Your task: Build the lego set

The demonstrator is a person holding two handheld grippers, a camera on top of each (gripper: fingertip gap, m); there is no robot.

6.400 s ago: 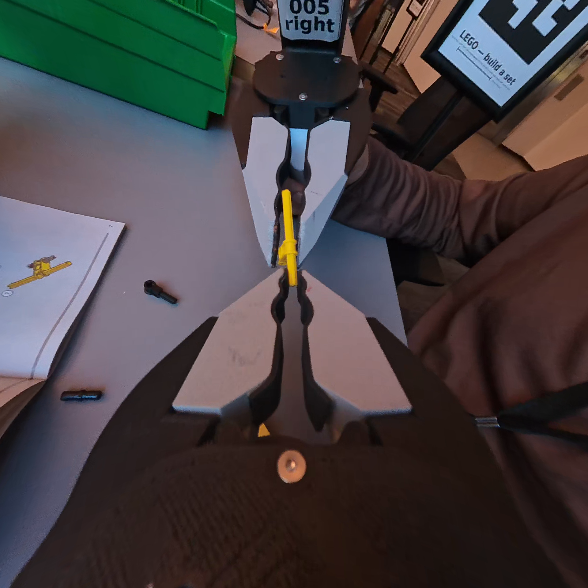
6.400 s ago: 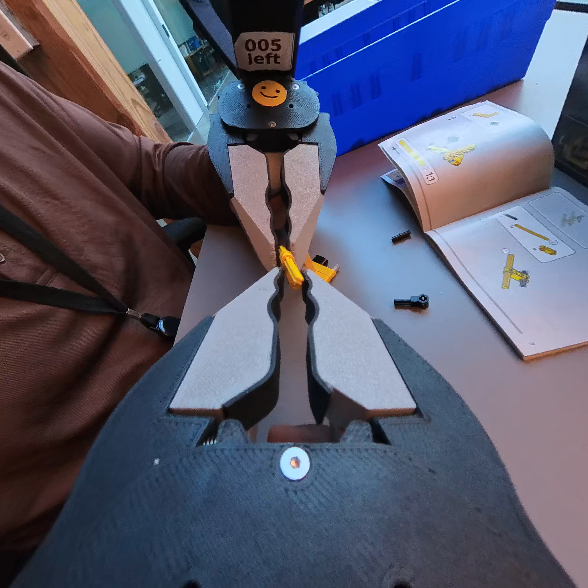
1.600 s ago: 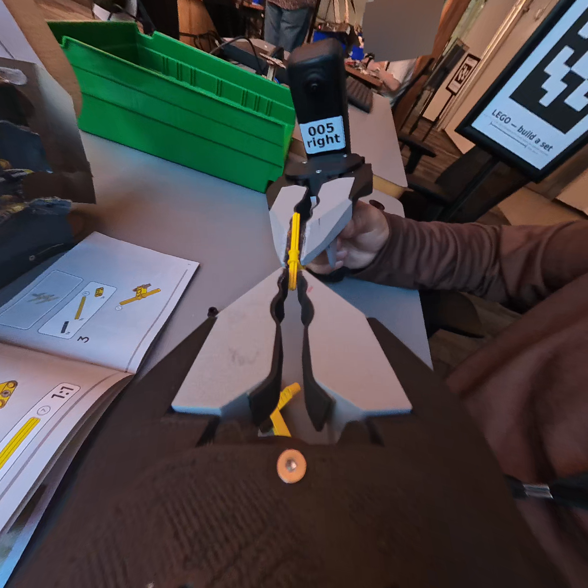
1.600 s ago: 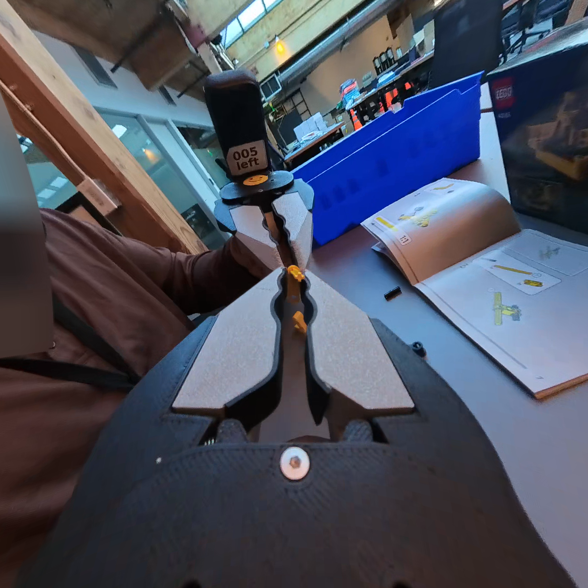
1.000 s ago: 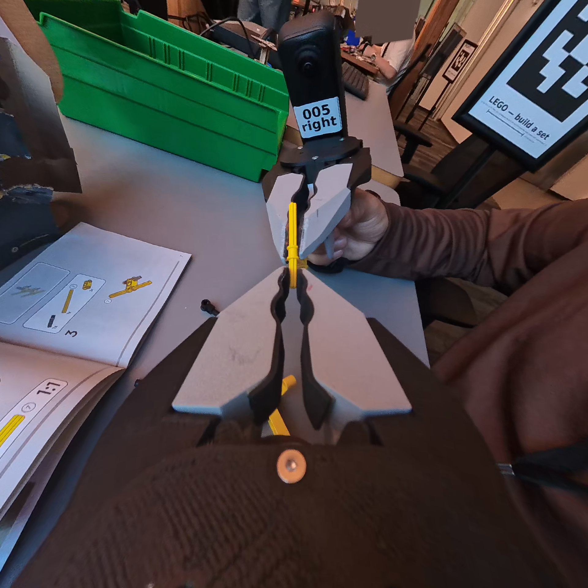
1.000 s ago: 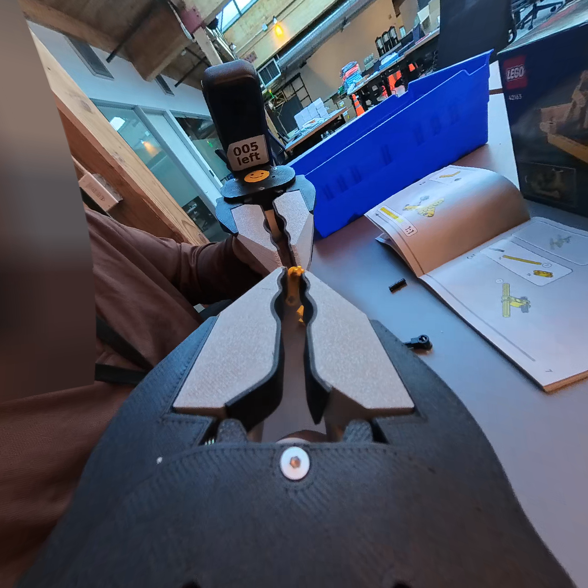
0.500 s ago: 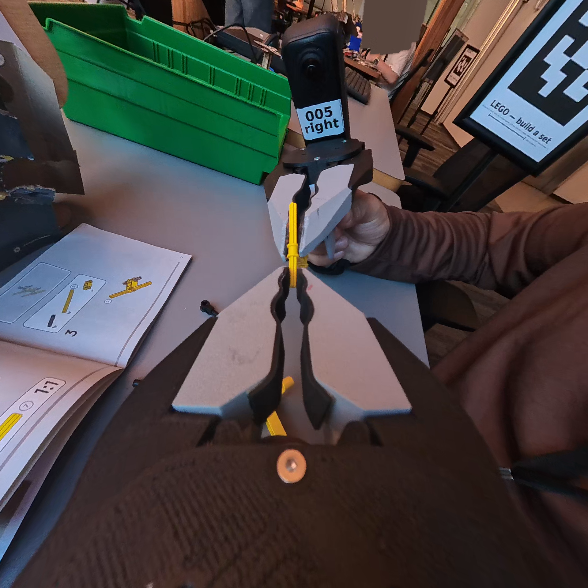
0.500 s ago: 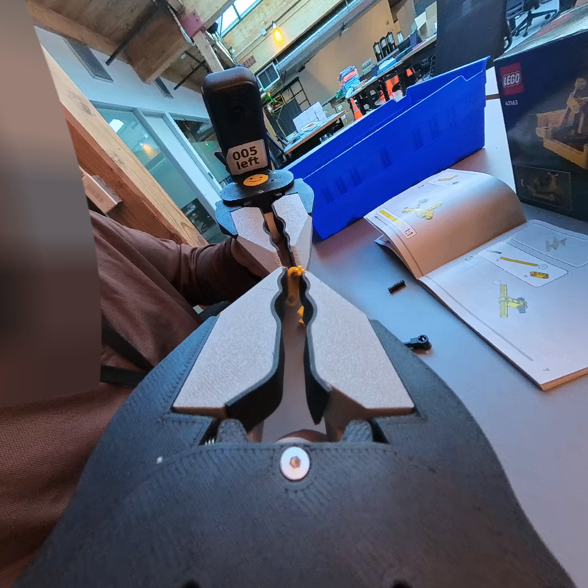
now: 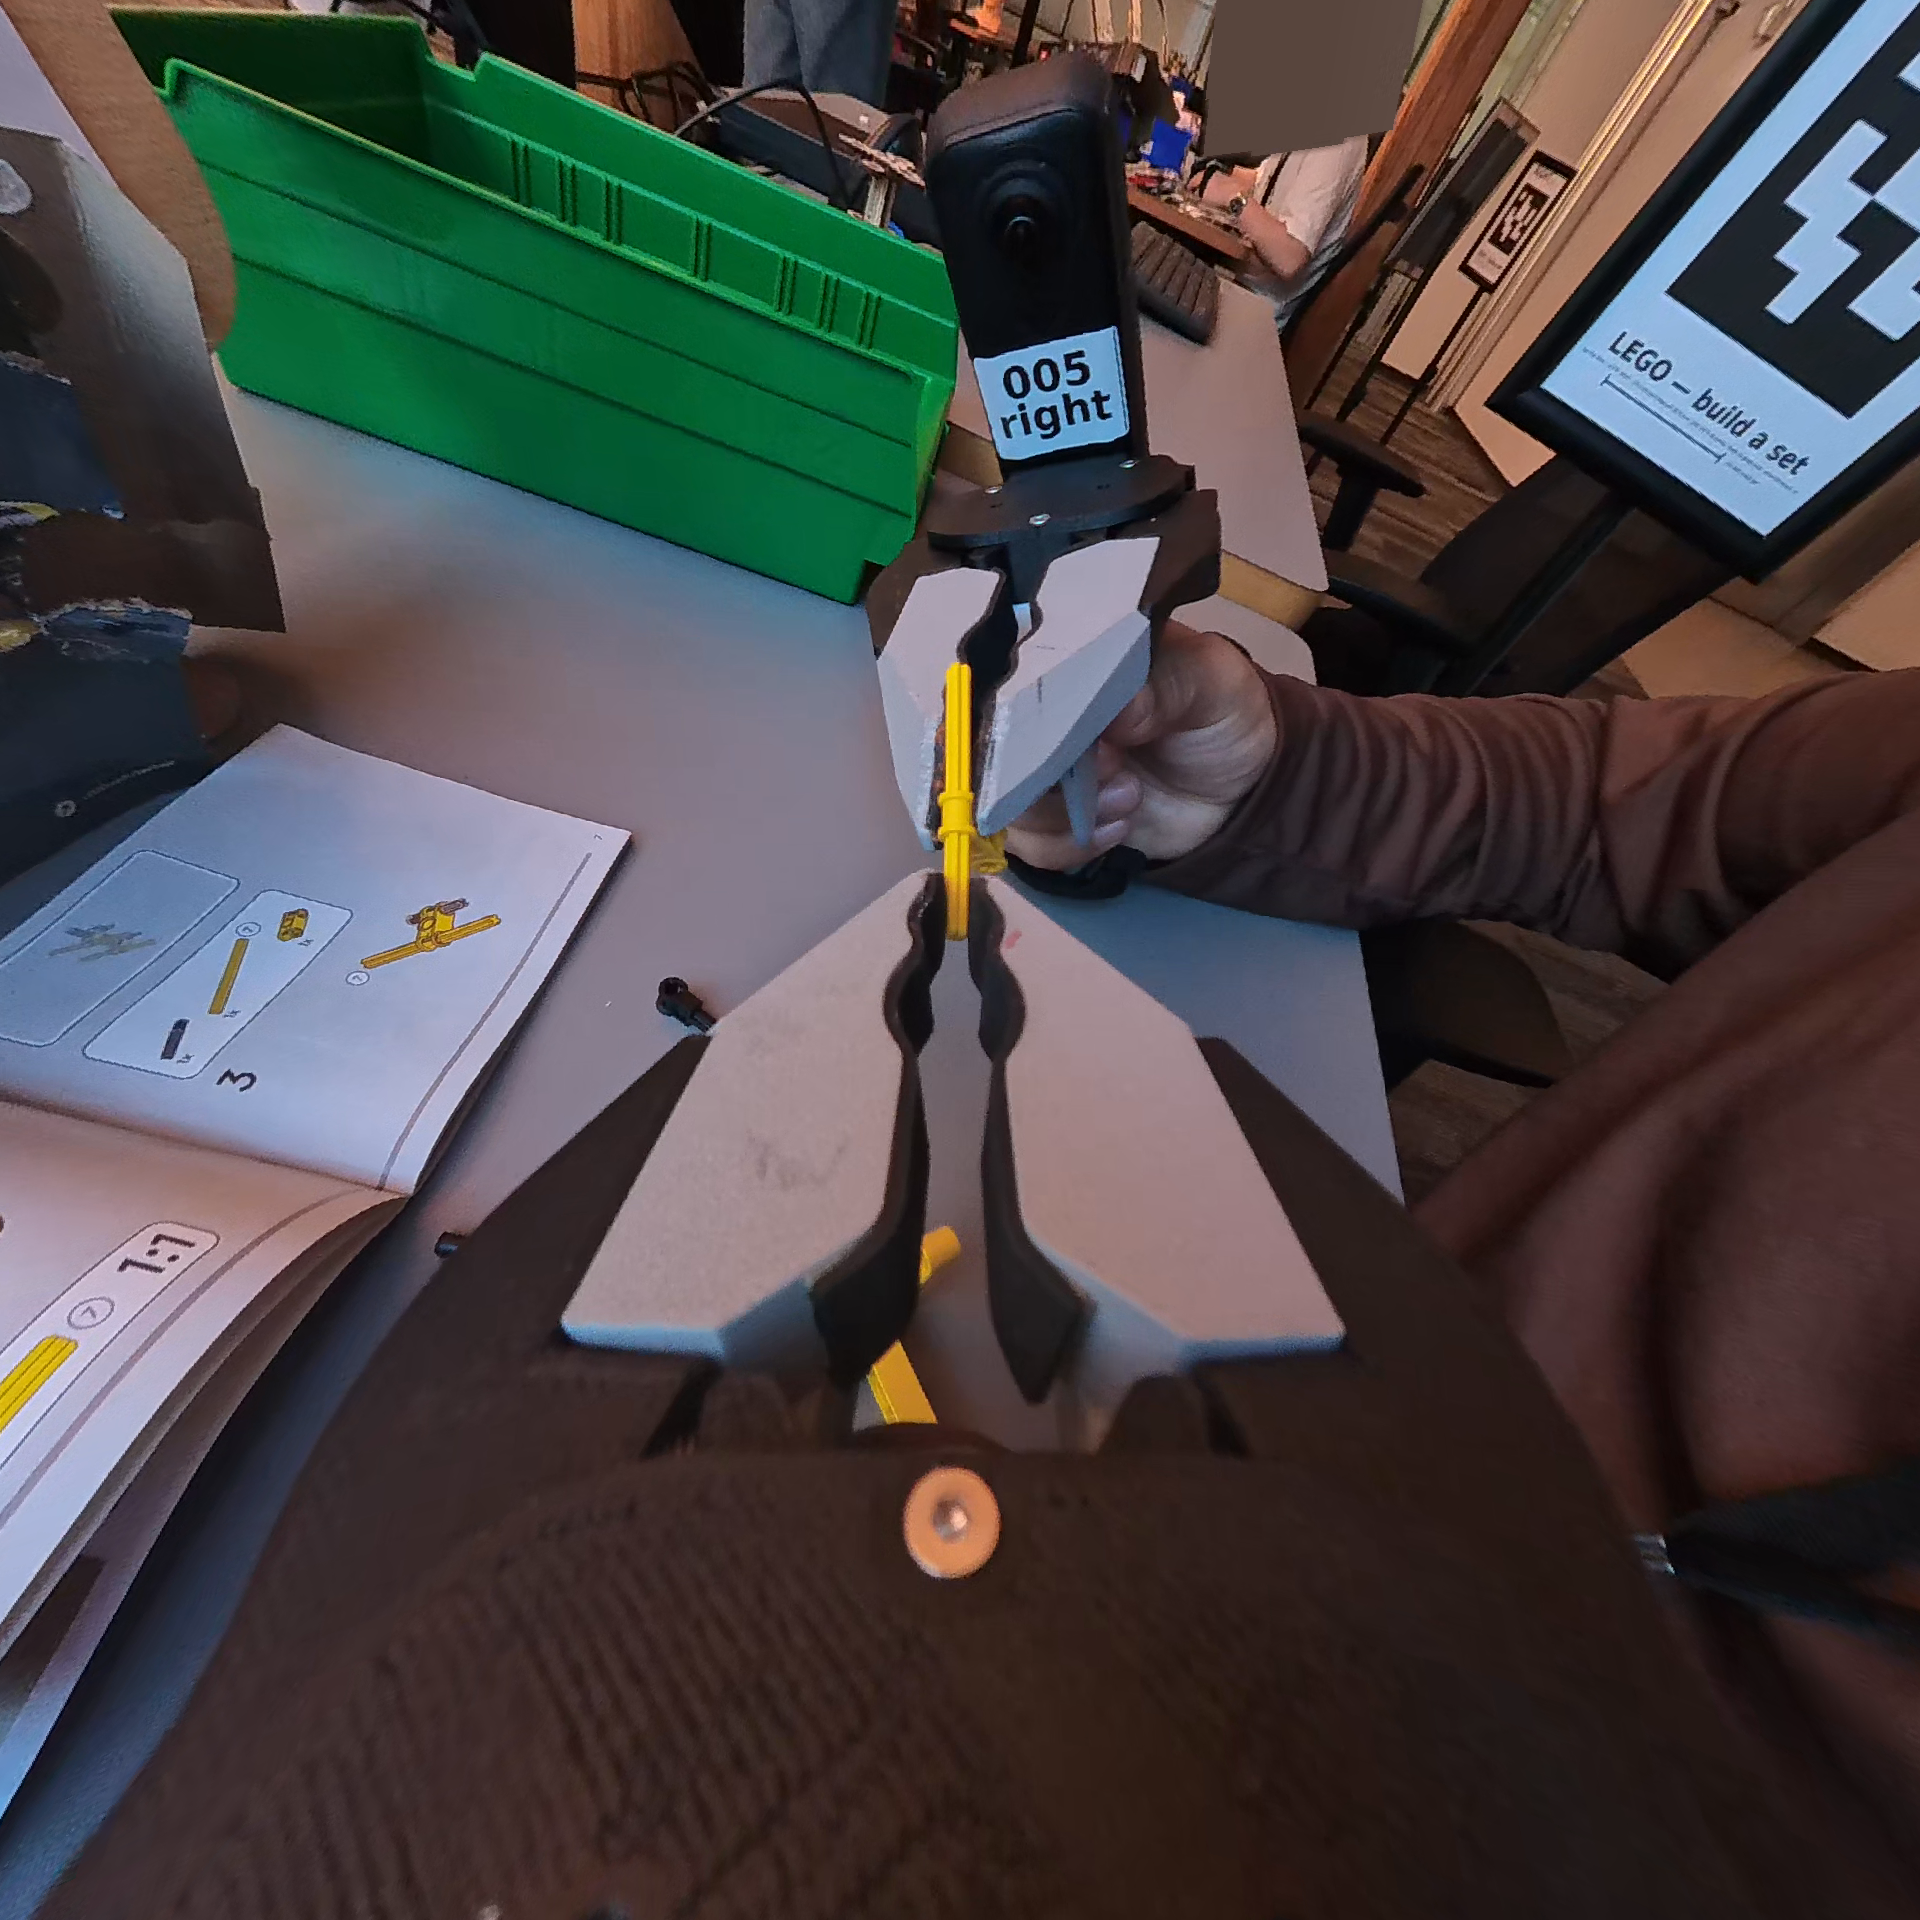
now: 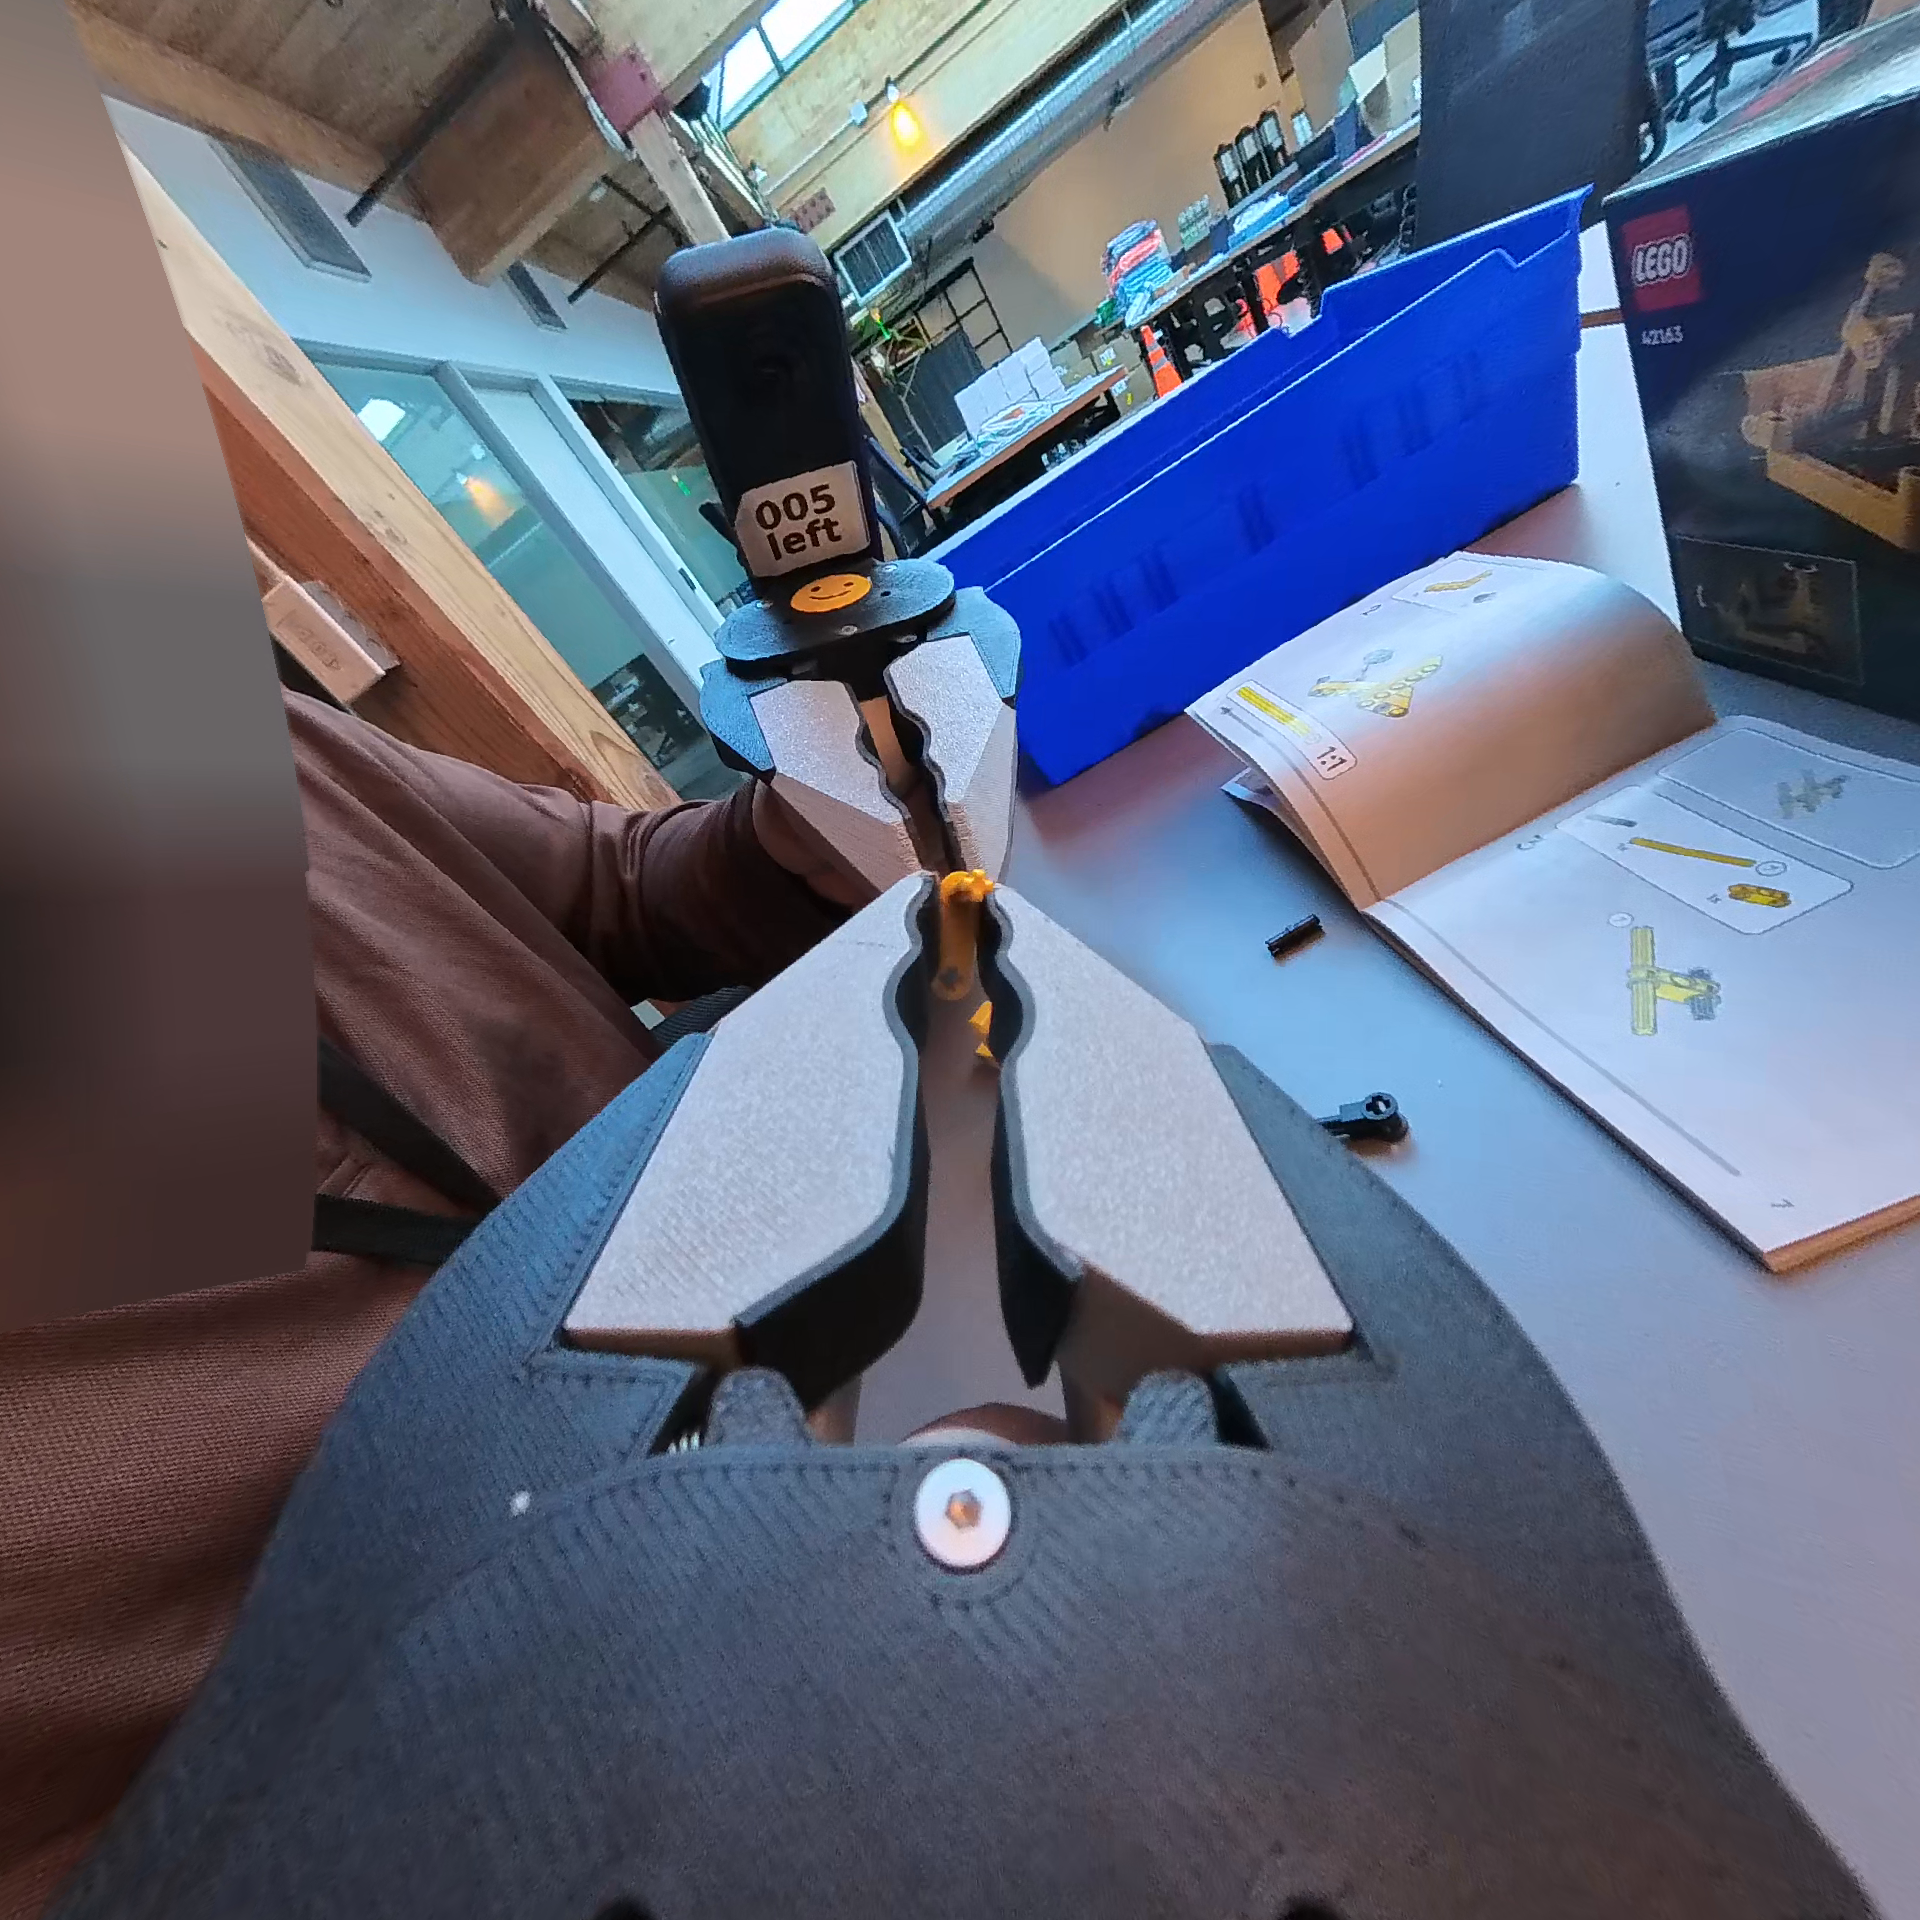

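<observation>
The build looks to be at its very beginning. The open white paper instruction booklet [image 9: 260, 966] shows a step where a long yellow rod takes a small yellow block, and that seems to be the joint now being worked in the air above the near edge of the grey table [image 9: 582, 675].

The right gripper [image 9: 954, 831] is clenched on the long yellow plastic axle [image 9: 957, 748], which runs up between its two grey fingers. A small yellow plastic connector block [image 9: 977, 850] sits on the axle just below those fingertips. The left gripper [image 9: 951, 909] meets the axle's lower end tip to tip. Its jaws are nearly closed, but whether they actually pinch the end I cannot tell from either view. In the right wrist view the yellow piece [image 10: 956, 935] sits at the right gripper's own tips, right against the left gripper [image 10: 940, 857].

The block appears threaded onto the axle, though how far it must slide is unclear. Everything past this one joint seems left to do.

Counted:
- two grippers
- one yellow axle with one yellow block on it
- another yellow part [image 9: 914, 1340] below the left gripper, mostly hidden
- two loose black pieces on the table: a short black plastic pin [image 10: 1294, 933] near the booklet's spine and a black plastic pin with a ring end [image 10: 1366, 1122] nearer the front edge
- one booklet
- one green plastic bin [image 9: 582, 343] and one blue plastic bin [image 10: 1299, 499] along the far edge
- one dark cardboard set box [image 10: 1787, 416] at the far corner
</observation>
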